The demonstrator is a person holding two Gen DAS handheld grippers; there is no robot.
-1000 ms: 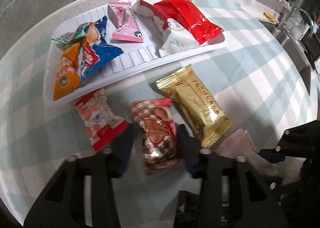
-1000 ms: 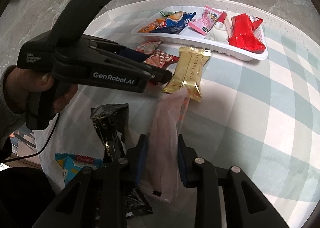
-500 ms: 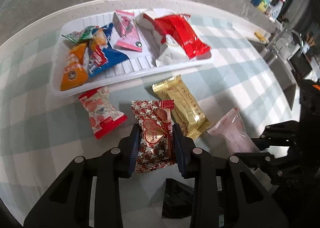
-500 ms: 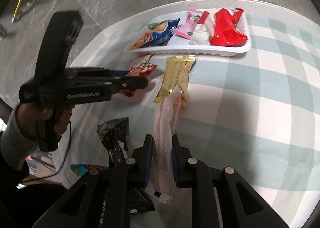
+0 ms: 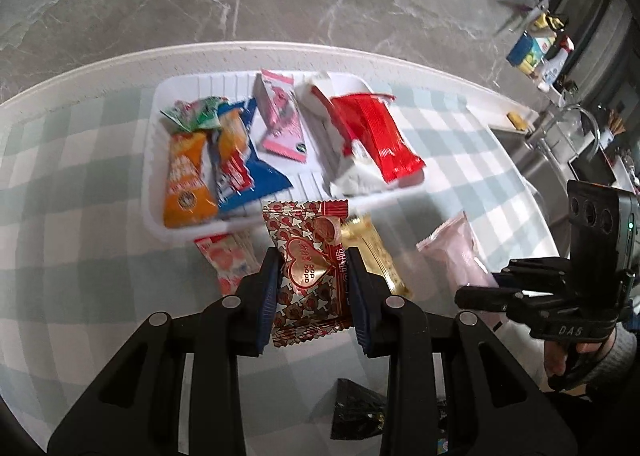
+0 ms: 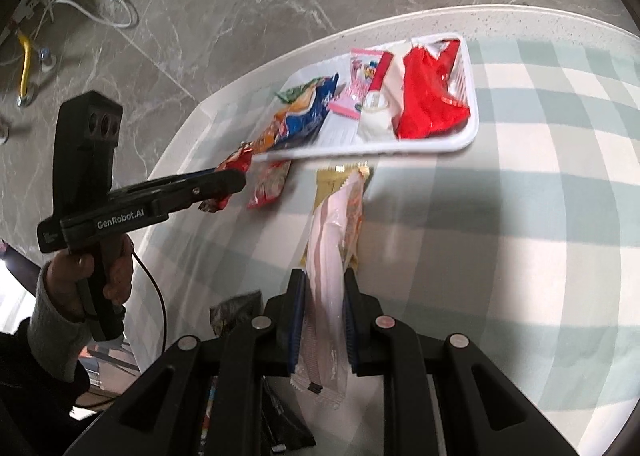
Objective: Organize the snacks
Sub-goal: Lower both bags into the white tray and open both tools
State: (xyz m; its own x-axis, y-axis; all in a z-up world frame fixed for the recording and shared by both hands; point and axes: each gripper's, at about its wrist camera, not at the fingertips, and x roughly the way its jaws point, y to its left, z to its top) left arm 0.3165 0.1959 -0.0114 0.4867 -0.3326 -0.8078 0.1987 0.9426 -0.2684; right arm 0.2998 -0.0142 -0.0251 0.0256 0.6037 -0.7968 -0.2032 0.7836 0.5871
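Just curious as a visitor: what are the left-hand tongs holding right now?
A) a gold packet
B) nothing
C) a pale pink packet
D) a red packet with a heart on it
D: the left tongs are clamped on the red heart-print packet, lifted in front of the white tray.

Packets are crowding the white tray [image 5: 158,160] across its width; only ribbed strips between them are showing bare. A gold packet [image 5: 374,256] and a red-and-white packet [image 5: 226,264] are blocking the tray's near edge. The checked cloth [image 6: 540,256] is lying open at right.
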